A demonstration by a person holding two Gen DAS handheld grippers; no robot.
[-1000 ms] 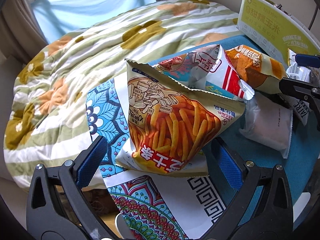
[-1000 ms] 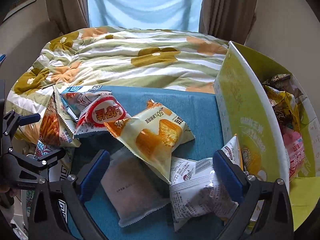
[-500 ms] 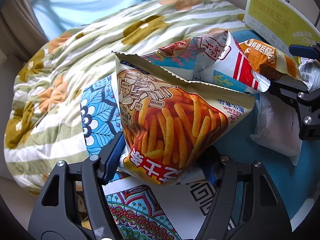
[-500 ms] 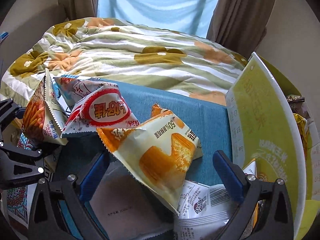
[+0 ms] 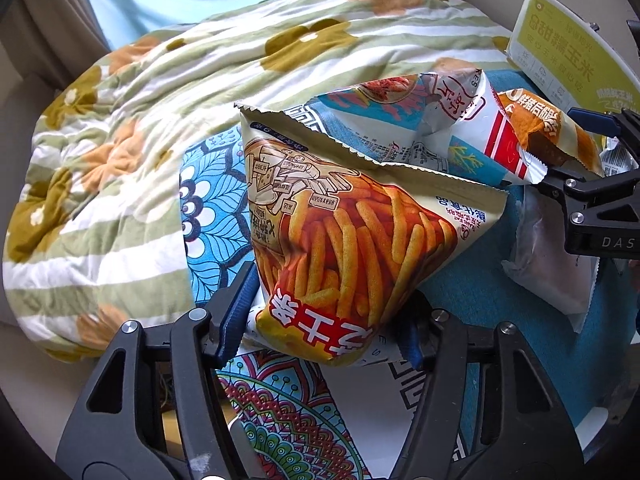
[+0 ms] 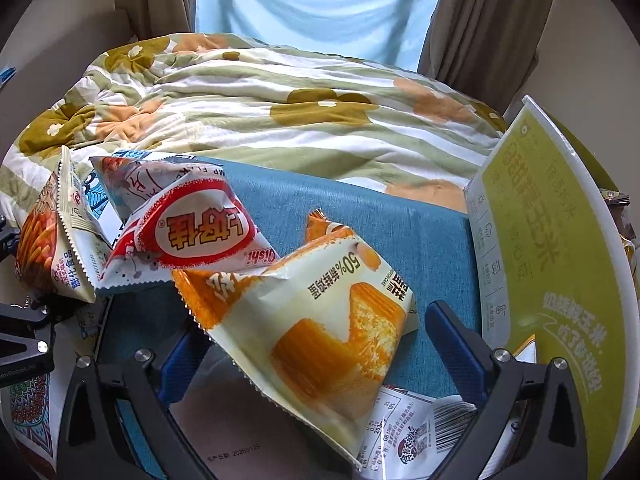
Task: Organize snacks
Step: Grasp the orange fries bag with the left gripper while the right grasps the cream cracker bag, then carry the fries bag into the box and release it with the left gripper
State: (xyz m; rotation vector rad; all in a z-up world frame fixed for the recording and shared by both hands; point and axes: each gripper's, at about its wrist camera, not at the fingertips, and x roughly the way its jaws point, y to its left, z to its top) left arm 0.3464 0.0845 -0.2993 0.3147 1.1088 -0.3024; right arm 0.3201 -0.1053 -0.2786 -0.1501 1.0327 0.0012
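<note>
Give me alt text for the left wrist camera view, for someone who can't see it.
The left tongs are closing their blue pads on the bottom of a bag of orange snack sticks, at the edge of a bed with a floral quilt. Behind lie a red-and-white snack bag and an orange cake packet, with the right tongs reaching in from the right.

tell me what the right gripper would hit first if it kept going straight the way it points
Most likely the cream and orange cake-snack packet, which lies between the open fingers of the right gripper, with a pale translucent packet partly under it. How far off it is cannot be told.
</note>
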